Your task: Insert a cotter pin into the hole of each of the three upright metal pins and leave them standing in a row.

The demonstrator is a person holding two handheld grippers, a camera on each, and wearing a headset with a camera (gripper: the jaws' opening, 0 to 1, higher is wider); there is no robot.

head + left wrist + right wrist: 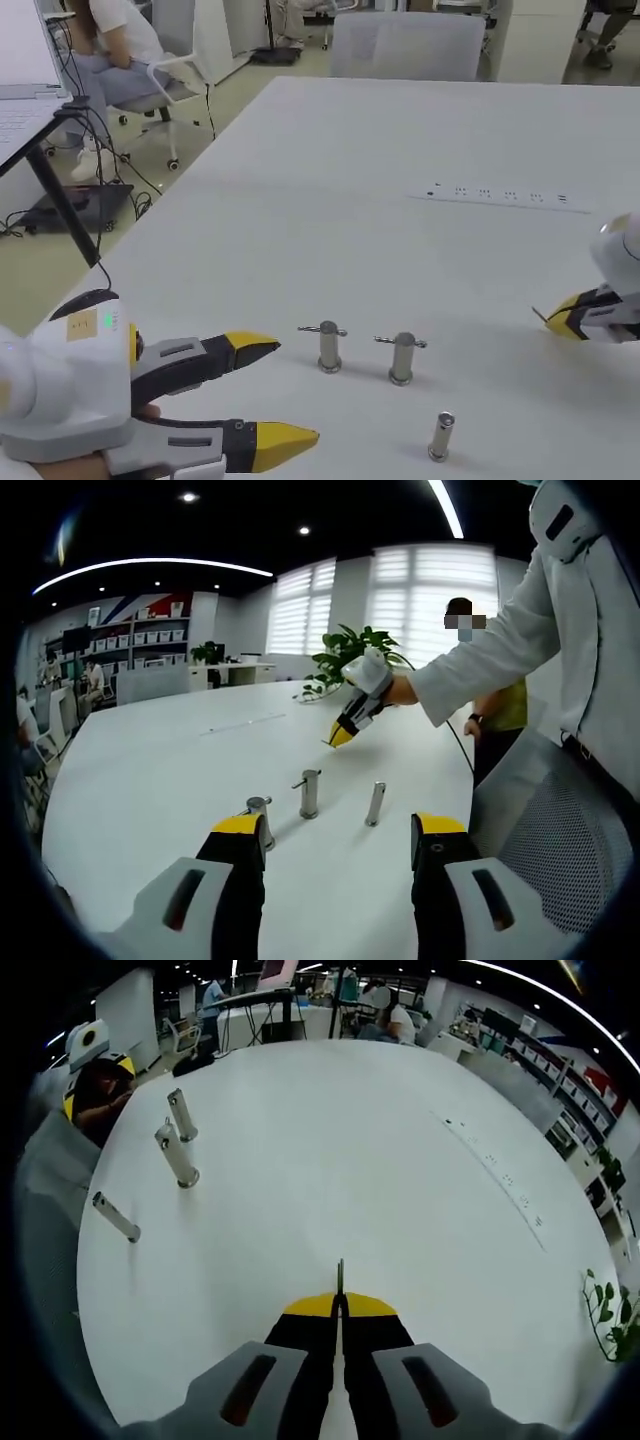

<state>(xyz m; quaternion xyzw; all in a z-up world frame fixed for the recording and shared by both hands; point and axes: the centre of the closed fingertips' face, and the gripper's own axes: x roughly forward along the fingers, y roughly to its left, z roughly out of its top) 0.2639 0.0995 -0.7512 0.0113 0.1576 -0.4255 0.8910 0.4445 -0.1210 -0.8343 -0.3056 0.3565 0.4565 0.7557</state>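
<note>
Since the right gripper (340, 1308) has its jaws closed on only a thin cotter pin (340, 1275), well apart from the bare metal pin (441, 436), the cotter pin may twist or slip when it meets the small hole. Just behind the bare metal pin stand the first fitted pin (330, 347) and the second fitted pin (402, 358); a careless push could topple them. The left gripper (275, 392), near the bare metal pin, has wide open, empty jaws, so nothing steadies it.

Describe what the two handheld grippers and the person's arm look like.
The left gripper and right gripper each have a white body and two black fingers with pointed yellow tips and grey slotted insets. The left one carries a small green light beside a tan label. The arm wears a long white sleeve.
</note>
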